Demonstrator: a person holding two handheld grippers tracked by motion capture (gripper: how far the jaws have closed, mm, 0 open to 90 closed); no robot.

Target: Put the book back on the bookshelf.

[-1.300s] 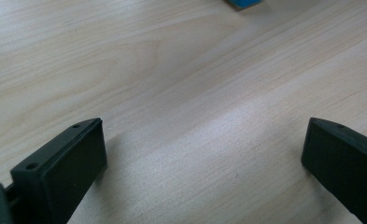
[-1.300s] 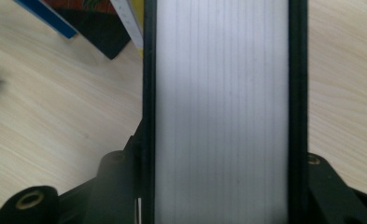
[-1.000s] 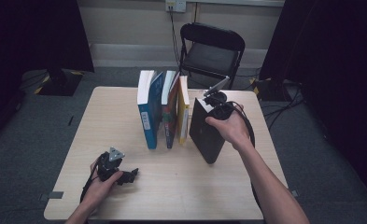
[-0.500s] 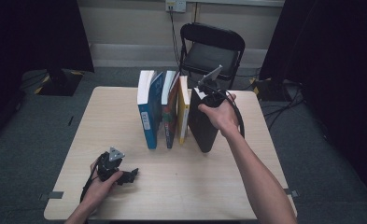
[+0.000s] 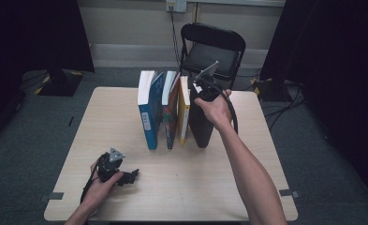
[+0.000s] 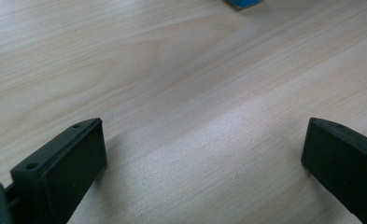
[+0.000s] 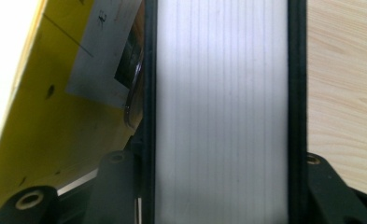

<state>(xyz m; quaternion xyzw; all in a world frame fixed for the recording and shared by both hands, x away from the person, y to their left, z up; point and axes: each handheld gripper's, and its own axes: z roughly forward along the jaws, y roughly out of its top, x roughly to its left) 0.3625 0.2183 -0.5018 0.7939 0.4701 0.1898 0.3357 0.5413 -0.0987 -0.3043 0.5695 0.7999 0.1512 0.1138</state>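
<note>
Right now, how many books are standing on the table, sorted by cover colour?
Blue book: 1
Red-and-green book: 1
Yellow book: 1
Black book, clamped in the right gripper: 1
Total: 4 books

Right hand-held gripper (image 5: 204, 93) grips upright black book (image 5: 201, 125) beside yellow book (image 5: 184, 115); left hand-held gripper (image 5: 125, 176) on table (image 5: 195, 183).

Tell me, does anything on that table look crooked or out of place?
Slightly. The red book in the row leans against its neighbours instead of standing straight. The black book, gripped by the right tool, stands upright beside the yellow book. Nothing looks spilled or damaged.
</note>
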